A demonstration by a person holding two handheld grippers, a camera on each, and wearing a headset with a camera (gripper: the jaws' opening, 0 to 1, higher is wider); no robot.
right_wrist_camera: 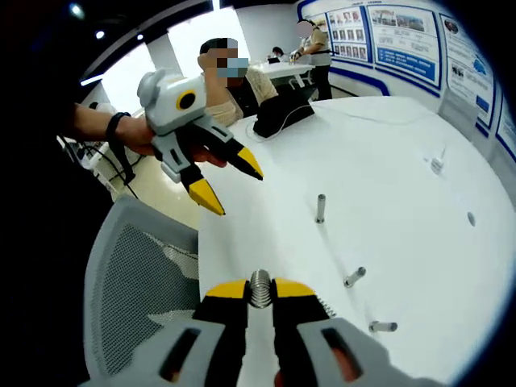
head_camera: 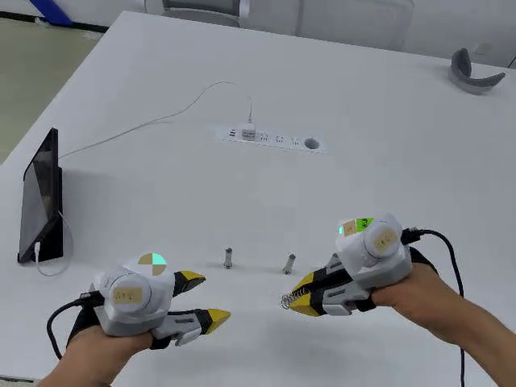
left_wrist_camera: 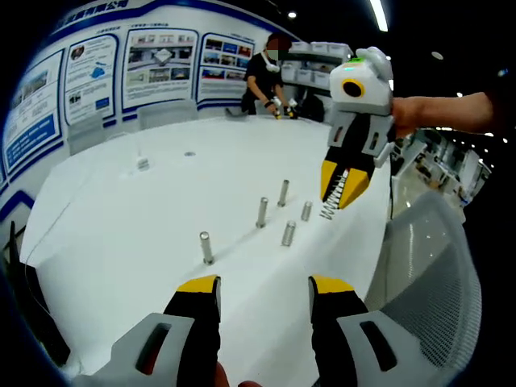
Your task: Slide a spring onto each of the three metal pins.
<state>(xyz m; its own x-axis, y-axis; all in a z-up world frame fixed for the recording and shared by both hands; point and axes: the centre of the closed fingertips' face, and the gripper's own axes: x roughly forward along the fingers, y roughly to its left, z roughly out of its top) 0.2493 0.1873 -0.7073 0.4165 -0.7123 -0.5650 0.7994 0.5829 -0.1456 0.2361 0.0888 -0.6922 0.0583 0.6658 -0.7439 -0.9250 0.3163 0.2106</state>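
Observation:
A short metal pin (head_camera: 228, 258) stands upright on the white table (head_camera: 322, 185), and a second small metal piece (head_camera: 289, 264) leans a little to its right. My right gripper (head_camera: 300, 297) is shut on a small coil spring (head_camera: 286, 301) that sticks out past its yellow tips, just right of and nearer me than the pins. The spring (right_wrist_camera: 260, 286) sits between the shut jaws. My left gripper (head_camera: 205, 298) is open and empty, left of the pins. Three upright pins (left_wrist_camera: 205, 246) (left_wrist_camera: 262, 211) (left_wrist_camera: 283, 192) and two ribbed pieces (left_wrist_camera: 289, 232) show ahead of it.
A white power strip (head_camera: 266, 137) with a plugged cable lies mid-table. A dark tablet (head_camera: 40, 197) stands at the left edge, and a grey curved band (head_camera: 476, 72) lies at the far right. A mesh chair (right_wrist_camera: 137, 274) stands beside the table's near edge.

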